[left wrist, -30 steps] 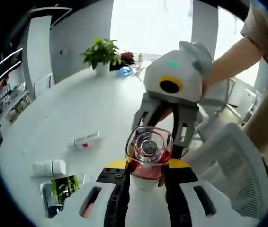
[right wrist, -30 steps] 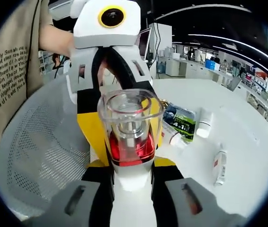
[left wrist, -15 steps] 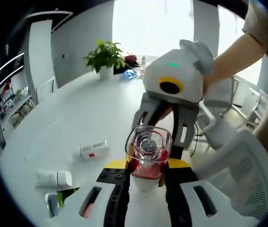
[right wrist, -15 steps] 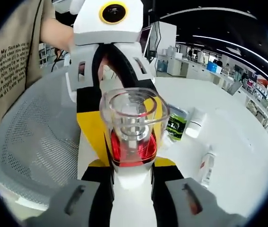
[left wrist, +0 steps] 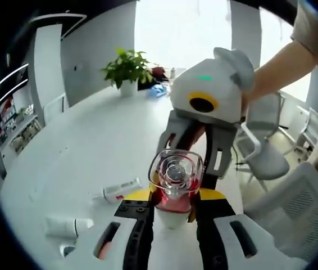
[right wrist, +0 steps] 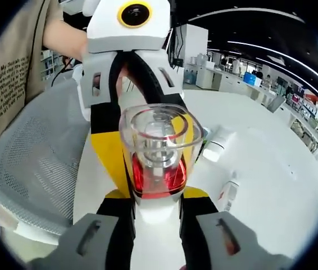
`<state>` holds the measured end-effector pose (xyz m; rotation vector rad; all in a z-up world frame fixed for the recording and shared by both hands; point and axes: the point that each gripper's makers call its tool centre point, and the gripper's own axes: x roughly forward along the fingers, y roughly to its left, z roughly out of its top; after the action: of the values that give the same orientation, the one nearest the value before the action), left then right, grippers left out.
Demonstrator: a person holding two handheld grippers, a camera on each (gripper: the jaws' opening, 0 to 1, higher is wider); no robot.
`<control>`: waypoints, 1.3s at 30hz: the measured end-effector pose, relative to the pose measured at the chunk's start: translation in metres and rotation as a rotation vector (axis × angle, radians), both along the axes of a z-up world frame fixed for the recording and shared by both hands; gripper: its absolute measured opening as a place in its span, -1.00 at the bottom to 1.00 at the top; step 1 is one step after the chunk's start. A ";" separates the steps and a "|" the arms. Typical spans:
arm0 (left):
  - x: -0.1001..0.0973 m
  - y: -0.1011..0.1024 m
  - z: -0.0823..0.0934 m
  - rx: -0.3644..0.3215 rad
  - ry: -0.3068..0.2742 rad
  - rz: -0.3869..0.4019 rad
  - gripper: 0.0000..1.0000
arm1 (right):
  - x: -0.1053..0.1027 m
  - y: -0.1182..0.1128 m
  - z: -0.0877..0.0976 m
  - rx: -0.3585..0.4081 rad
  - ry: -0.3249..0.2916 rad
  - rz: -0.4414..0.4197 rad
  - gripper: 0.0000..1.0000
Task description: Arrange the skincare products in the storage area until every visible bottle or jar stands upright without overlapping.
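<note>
Red-filled bottle (left wrist: 174,188) seemingly clamped by both grippers' fingers (right wrist: 114,222).

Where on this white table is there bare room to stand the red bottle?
Bare: the white table between the plant and the lying tube. Crowded: near the white bottle lying beside that tube.

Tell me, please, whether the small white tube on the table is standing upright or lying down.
Lying down. The white tube rests on its side on the white table, left of the red bottle.
</note>
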<state>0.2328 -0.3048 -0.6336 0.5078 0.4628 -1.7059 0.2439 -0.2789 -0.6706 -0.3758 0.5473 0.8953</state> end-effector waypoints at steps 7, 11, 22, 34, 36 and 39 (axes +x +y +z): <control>0.013 -0.014 0.000 -0.003 -0.012 -0.009 -0.50 | 0.013 -0.013 -0.001 0.000 -0.004 -0.016 -0.42; 0.019 -0.022 0.001 -0.008 -0.011 -0.011 -0.50 | 0.019 -0.020 -0.001 -0.002 -0.005 -0.022 -0.42; 0.029 -0.033 0.003 -0.016 -0.012 -0.009 -0.50 | 0.033 -0.033 -0.001 -0.010 -0.009 -0.018 -0.42; 0.028 -0.033 0.005 -0.016 0.076 0.028 -0.37 | 0.034 -0.030 -0.001 0.039 0.039 -0.083 -0.34; 0.031 -0.032 0.005 -0.014 0.055 0.035 -0.23 | 0.031 -0.028 -0.004 0.028 0.052 -0.071 -0.24; 0.030 -0.029 0.006 -0.013 0.046 0.030 -0.25 | 0.030 -0.027 -0.007 0.026 0.058 -0.086 -0.19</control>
<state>0.2628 -0.3342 -0.6271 0.4513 0.4903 -1.6939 0.2740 -0.3055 -0.6777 -0.3009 0.6000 0.8315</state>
